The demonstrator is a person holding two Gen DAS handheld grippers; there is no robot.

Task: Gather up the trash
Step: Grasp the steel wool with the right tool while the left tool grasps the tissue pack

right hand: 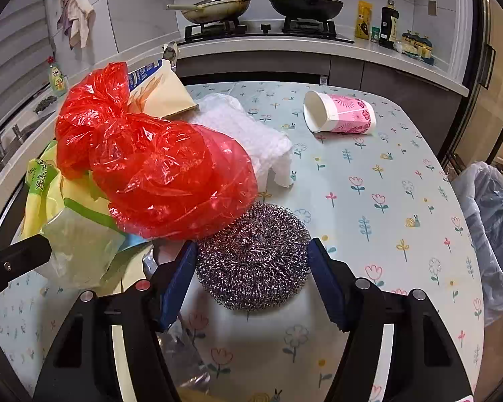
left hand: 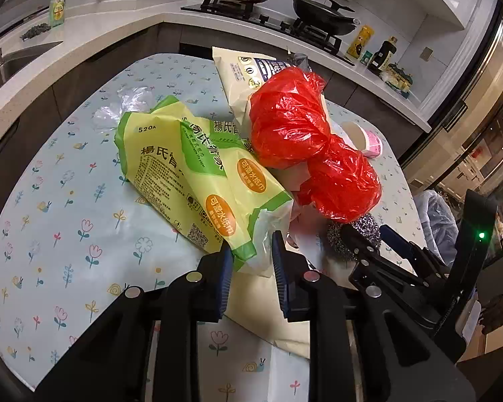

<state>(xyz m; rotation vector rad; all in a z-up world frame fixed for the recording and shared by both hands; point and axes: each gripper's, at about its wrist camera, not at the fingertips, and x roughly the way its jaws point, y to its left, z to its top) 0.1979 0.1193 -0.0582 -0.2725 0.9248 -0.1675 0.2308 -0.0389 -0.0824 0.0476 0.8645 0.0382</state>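
Trash lies heaped on the flowered table [right hand: 369,201]: a steel scourer [right hand: 255,258] sits between the right gripper's [right hand: 253,268] spread fingers, not yet pinched. The left gripper [left hand: 253,261], also spread, brackets a green-yellow wrapper's [left hand: 198,174] corner. Closing comes next, I judge. Only the right view shows the pink cup [right hand: 340,117] whole, and the lined bin [right hand: 489,221] plainly.

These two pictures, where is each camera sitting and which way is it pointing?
Left wrist view: rides on the left claw, looking along its fingers at the yellow-green wrapper between them; the right claw also shows.
Right wrist view: rides on the right claw, looking across the table toward the stove, its open fingers either side of the steel scourer.
Shared: the red bag, scourer, pink cup, stove and pans.
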